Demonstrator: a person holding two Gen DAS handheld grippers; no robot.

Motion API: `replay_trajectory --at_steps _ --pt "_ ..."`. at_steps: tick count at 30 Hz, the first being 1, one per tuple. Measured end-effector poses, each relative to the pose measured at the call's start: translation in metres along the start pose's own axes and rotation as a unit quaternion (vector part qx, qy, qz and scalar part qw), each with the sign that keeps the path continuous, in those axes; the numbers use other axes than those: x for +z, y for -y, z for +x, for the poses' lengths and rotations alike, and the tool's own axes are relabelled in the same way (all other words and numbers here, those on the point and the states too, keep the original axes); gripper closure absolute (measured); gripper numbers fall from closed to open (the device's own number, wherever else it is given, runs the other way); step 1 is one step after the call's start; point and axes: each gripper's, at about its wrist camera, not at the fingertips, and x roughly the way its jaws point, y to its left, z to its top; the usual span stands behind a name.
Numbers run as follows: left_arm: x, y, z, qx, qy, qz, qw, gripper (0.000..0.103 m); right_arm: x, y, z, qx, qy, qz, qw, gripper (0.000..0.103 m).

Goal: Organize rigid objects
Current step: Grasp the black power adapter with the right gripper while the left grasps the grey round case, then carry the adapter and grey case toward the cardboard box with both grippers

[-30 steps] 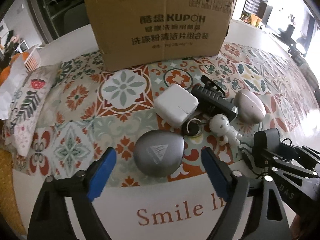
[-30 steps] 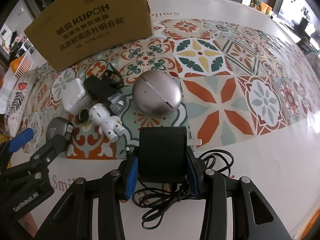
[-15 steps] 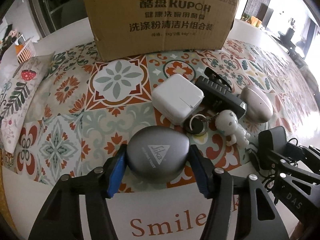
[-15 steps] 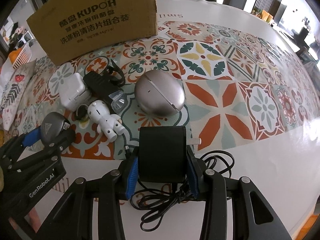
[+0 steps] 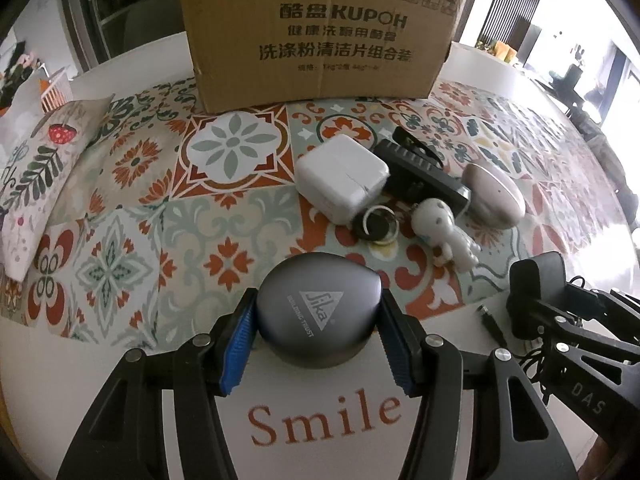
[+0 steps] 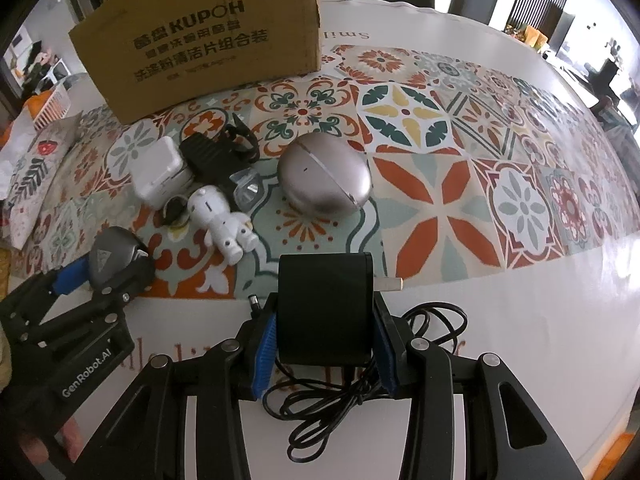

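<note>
My left gripper (image 5: 318, 322) is shut on a round grey case (image 5: 318, 308) with a triangle logo, its blue pads pressed to both sides; that case (image 6: 110, 260) also shows at the left of the right wrist view. My right gripper (image 6: 325, 328) is shut on a black power adapter (image 6: 325, 312), whose black cable (image 6: 360, 392) trails in loops under it. On the patterned cloth lie a white charger block (image 5: 342, 178), a black flashlight (image 5: 420, 172), a key ring (image 5: 376, 224), a white figurine (image 5: 444, 232) and a silver egg-shaped case (image 6: 324, 178).
An open cardboard box (image 5: 320, 36) stands at the back of the table, behind the cluster of objects. A floral cushion (image 5: 28, 168) lies at the left edge. The white tablecloth border (image 5: 320, 416) with red lettering runs under both grippers.
My left gripper has closed from wide open onto the round grey case and moved closer over it. The right gripper has kept its hold on the black adapter.
</note>
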Motion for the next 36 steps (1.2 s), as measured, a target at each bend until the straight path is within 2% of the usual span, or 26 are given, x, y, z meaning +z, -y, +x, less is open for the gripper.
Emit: replay_trajectory --at_steps 9,16,25,36 --pt "0.001 0.007 -0.030 -0.007 0.023 -0.007 0.9997 0.046 -0.009 0.008 -0.025 0.014 0.017 0.012 1.000 0.061" --pt "0.013 0.010 -0.061 -0.010 0.052 -0.011 0.9986 0.046 0.001 0.013 -0.047 0.027 0.044 0.014 0.999 0.061" --pt "0.039 0.008 -0.099 -0.002 0.100 -0.016 0.9949 0.046 0.025 0.007 -0.083 0.043 0.094 -0.002 0.995 0.061" --pt "0.084 0.000 -0.139 0.010 0.158 -0.020 0.9872 0.046 0.068 -0.007 -0.125 0.063 0.166 -0.029 0.984 0.061"
